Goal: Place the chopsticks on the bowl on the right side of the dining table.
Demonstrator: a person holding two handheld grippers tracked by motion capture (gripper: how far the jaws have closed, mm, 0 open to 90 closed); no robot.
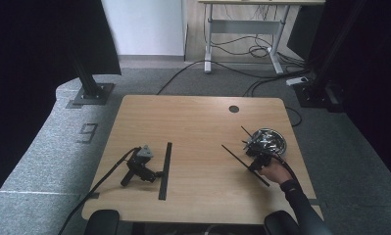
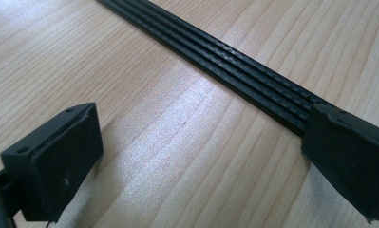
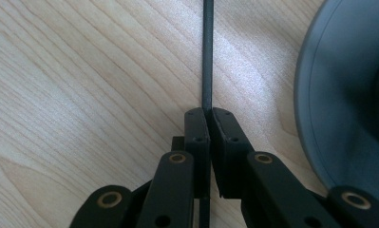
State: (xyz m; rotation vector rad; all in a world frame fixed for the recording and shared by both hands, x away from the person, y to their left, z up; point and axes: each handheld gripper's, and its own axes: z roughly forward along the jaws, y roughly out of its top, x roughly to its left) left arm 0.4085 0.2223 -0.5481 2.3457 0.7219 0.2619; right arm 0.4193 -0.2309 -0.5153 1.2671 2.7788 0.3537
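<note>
Wooden table (image 1: 198, 122): flat black strip (image 1: 165, 170), thin black rod (image 1: 237, 157), metal bowl (image 1: 270, 140), left gripper (image 1: 159, 174).

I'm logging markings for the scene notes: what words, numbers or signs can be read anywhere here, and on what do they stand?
"9": a dark figure on the grey carpet left of the table, read as it faces the high view.
No other text is readable; the black strip, the bowl and both grippers bear none.

Pale wood-grain table (image 1: 198, 122); black ribbed strip (image 2: 234, 66); thin black rod (image 3: 207, 57); grey bowl (image 3: 348, 104).
</note>
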